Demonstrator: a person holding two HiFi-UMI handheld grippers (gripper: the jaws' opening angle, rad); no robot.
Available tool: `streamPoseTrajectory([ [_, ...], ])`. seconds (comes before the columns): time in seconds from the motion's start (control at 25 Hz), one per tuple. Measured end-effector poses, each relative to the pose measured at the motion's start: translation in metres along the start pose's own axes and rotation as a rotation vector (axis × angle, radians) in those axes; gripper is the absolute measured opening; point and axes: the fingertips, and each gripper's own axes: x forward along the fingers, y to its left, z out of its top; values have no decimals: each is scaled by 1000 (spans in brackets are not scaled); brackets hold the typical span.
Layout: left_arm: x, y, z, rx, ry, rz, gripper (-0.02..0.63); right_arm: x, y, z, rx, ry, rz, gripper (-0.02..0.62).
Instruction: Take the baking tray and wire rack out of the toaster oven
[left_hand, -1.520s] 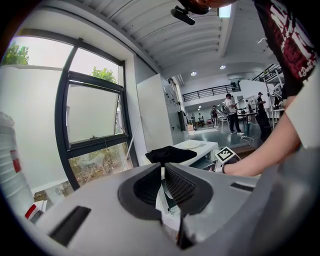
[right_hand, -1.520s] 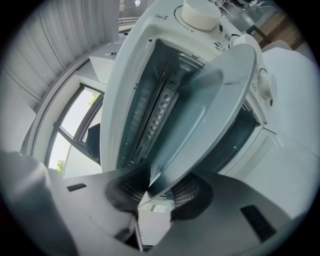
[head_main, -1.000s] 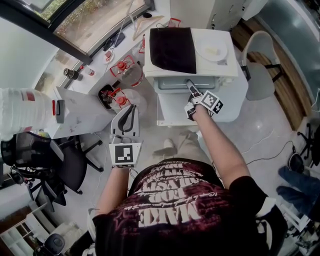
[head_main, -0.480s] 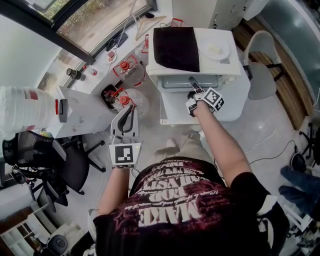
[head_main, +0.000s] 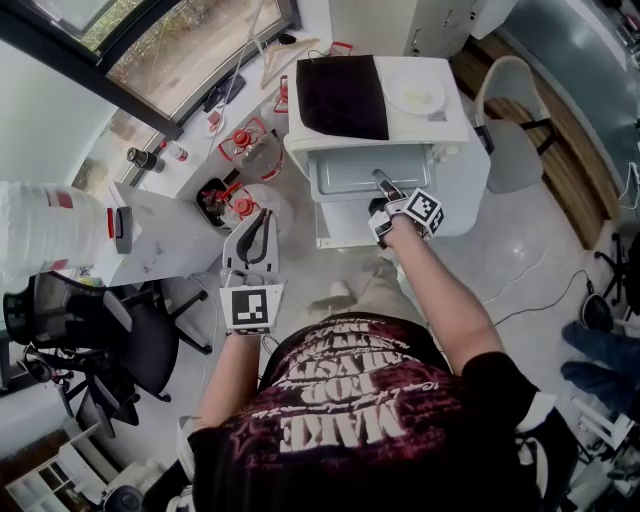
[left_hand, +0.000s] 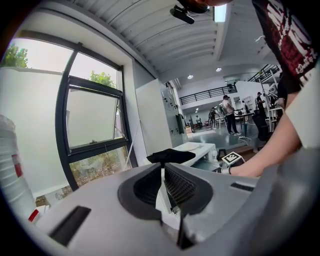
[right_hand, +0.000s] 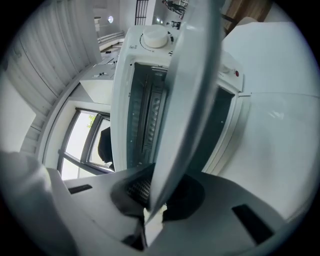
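Observation:
The white toaster oven (head_main: 440, 135) stands on a white cabinet, its door (head_main: 350, 232) folded down. The grey baking tray (head_main: 345, 178) sticks partly out of the oven mouth. My right gripper (head_main: 380, 181) is at the tray's front right rim. In the right gripper view the tray (right_hand: 190, 90) runs edge-on between the jaws of the right gripper (right_hand: 152, 195), which are closing and press on the rim. Slotted walls show inside the oven (right_hand: 145, 117); I cannot make out the wire rack. My left gripper (head_main: 263, 220) hangs shut and empty left of the cabinet.
A black cloth (head_main: 342, 95) and a white plate (head_main: 415, 94) lie on the oven's top. A white counter (head_main: 170, 225) with red-capped jars stands to the left. A light chair (head_main: 515, 110) is at the right, black office chairs at the lower left.
My right gripper has closed on the tray's front rim and drawn back towards me, and the tray has slid further out of the oven. The left gripper has stayed put.

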Motion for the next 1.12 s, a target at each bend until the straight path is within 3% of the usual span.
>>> streamPoseTrajectory([
  [0.44, -4, -16, 4, 4, -38, -59, 25, -53, -4, -29, 108, -4, 13, 11],
  [0.76, 2, -35, 7, 1, -72, -126, 25, -109, -13, -39, 62, 41, -22, 9],
  [1.12, 32, -87, 33, 0, -115, -229, 25, -170, -24, -14, 29, 55, -69, 9],
])
